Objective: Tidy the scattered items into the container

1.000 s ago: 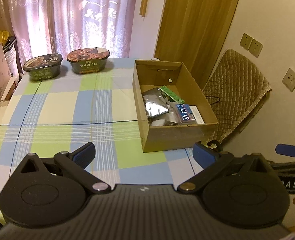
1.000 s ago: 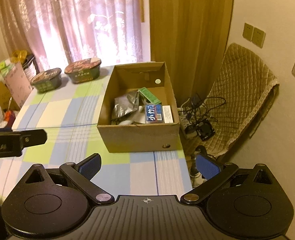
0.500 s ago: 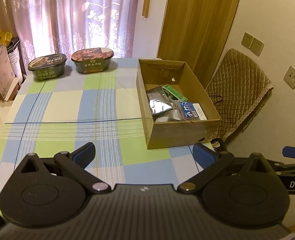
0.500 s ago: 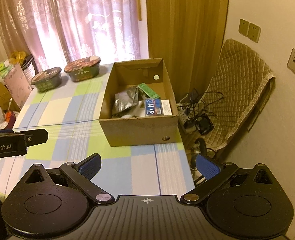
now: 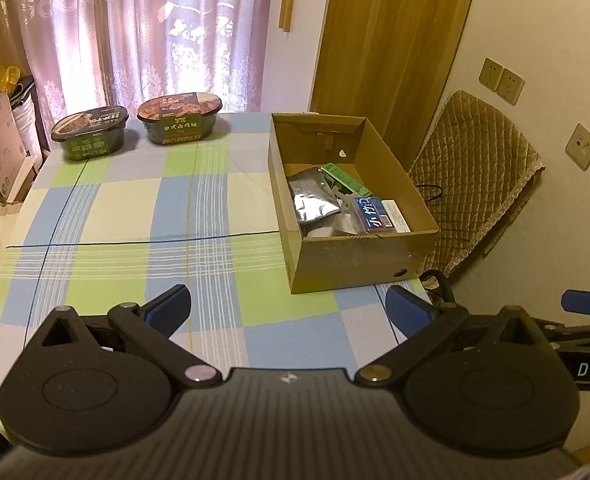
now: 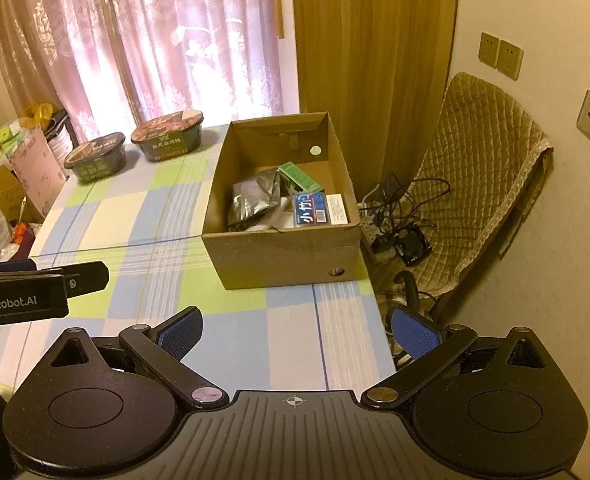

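Checked cloth in blue, green and cream covers the table (image 5: 127, 216), and over the last second both cameras pull back and up from it: the cardboard box (image 5: 347, 258) sits smaller and farther off in each view than before, and more of the near table edge shows. Nothing on the table or in the box shifts in that time. Both grippers retreat with nothing in them, which I read as the close of a drop-off, or of the whole tidy, rather than an approach to something new.

Counting from large to small: one table; one box, standing near its right-hand edge; two sealed instant-noodle bowls (image 5: 91, 130) (image 5: 181, 118) side by side along the far edge by the curtain, well apart from the box. Whether these count as scattered items is unclear; if they do, they are the only things left out.

Inside the box I count one silver foil pouch (image 6: 255, 196), one green carton (image 6: 299, 176), one blue packet (image 6: 313, 212) with a white panel beside it, and some pale pieces underneath, too hidden to count.

The left gripper (image 5: 287, 310) and the right gripper (image 6: 297, 332) both have their jaws spread wide, empty, hanging above the near table edge.
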The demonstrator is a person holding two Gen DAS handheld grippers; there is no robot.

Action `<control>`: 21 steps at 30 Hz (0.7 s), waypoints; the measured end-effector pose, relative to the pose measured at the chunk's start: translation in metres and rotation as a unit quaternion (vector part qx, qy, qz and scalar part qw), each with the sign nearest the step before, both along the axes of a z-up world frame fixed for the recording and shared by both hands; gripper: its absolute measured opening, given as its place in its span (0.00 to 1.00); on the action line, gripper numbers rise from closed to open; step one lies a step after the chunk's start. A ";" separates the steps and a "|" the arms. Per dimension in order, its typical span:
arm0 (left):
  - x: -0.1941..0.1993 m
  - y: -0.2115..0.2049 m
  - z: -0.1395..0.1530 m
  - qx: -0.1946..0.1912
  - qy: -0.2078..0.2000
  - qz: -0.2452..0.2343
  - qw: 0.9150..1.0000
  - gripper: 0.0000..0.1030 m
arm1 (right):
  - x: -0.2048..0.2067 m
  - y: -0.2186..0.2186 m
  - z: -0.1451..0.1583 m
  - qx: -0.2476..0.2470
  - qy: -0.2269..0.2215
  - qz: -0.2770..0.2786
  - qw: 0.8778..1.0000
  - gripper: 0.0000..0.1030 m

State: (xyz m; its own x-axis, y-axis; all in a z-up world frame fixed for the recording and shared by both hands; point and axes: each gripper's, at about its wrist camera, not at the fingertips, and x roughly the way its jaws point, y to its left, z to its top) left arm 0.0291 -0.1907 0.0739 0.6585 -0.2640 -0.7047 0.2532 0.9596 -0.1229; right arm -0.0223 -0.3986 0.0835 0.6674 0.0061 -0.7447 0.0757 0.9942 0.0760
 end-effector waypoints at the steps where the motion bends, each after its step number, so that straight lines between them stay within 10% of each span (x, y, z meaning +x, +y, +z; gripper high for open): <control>1: -0.001 0.000 0.000 0.001 0.000 0.000 1.000 0.99 | 0.000 0.000 0.000 0.001 0.001 0.001 1.000 1.00; 21: 0.000 -0.005 -0.003 0.002 0.002 -0.002 1.000 0.99 | -0.001 0.003 -0.001 -0.003 0.003 0.000 1.000 1.00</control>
